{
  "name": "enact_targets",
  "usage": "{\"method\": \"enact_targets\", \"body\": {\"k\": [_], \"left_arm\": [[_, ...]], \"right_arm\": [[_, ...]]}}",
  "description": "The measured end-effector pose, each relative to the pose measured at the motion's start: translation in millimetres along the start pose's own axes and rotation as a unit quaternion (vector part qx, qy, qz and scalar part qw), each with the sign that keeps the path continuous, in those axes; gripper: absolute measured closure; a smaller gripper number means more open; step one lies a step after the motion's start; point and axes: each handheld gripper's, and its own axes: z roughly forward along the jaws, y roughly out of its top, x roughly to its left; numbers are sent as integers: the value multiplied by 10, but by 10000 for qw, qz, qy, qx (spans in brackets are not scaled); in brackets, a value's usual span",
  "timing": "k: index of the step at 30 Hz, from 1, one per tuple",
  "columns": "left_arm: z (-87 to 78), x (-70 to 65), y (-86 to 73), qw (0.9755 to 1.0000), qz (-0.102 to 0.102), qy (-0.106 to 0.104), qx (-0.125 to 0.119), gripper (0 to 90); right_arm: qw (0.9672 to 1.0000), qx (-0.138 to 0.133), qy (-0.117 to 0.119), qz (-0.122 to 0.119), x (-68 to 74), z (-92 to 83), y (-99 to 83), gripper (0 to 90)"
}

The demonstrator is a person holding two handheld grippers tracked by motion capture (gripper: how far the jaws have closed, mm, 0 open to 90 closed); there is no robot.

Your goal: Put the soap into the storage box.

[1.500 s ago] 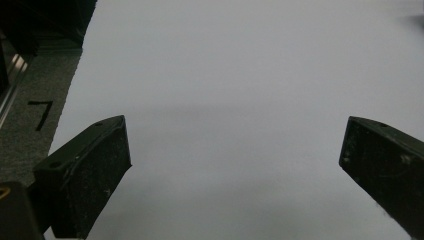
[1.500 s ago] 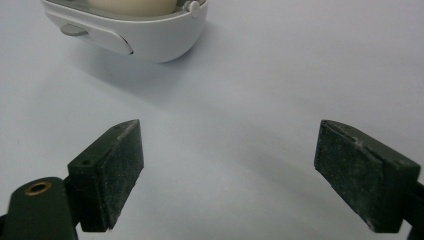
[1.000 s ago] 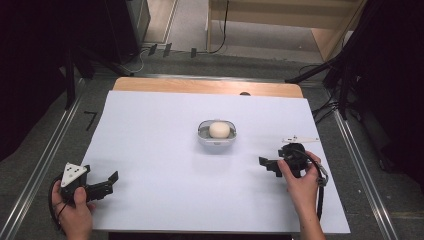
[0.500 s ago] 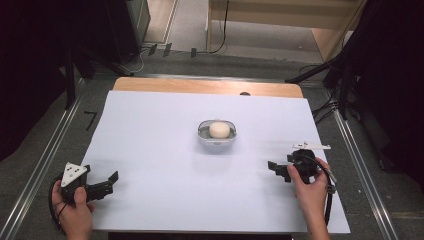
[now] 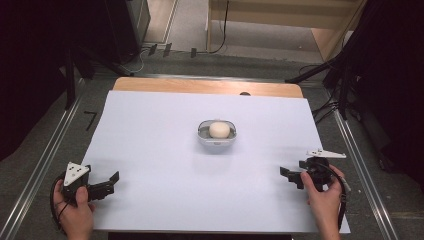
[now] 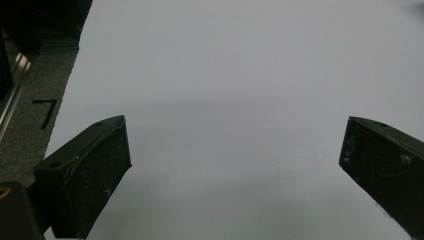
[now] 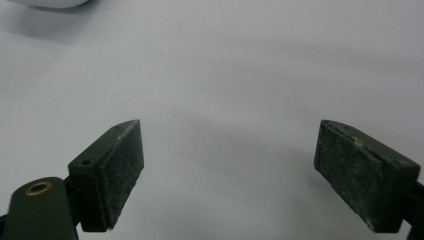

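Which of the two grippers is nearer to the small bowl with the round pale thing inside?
The right gripper. It lies closer to the bowl than the left gripper, which sits by the table's near left corner. Both are open and empty.

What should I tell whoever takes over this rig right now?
Left gripper: open, empty, low at the near left of the white sheet.
Right gripper: open, empty, at the near right of the sheet.
Bowl: mid-sheet, apart from both grippers, with a pale round ball inside it.
Done: the ball sits in the bowl; nothing is held.
Left: hard to say; if the ball or bowl has to move, either gripper must first reach to the centre.
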Motion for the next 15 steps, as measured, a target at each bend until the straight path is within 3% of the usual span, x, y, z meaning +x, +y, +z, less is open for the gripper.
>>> {"method": "enact_targets", "body": {"k": [12, 15], "left_arm": [[-4, -1, -3, 10000, 3, 4, -22, 6], [-11, -3, -7, 9999, -19, 122, -71, 182]], "right_arm": [[9999, -115, 24, 93, -186, -114, -155, 133], [9998, -157, 0, 100, -238, -162, -189, 133]]}}
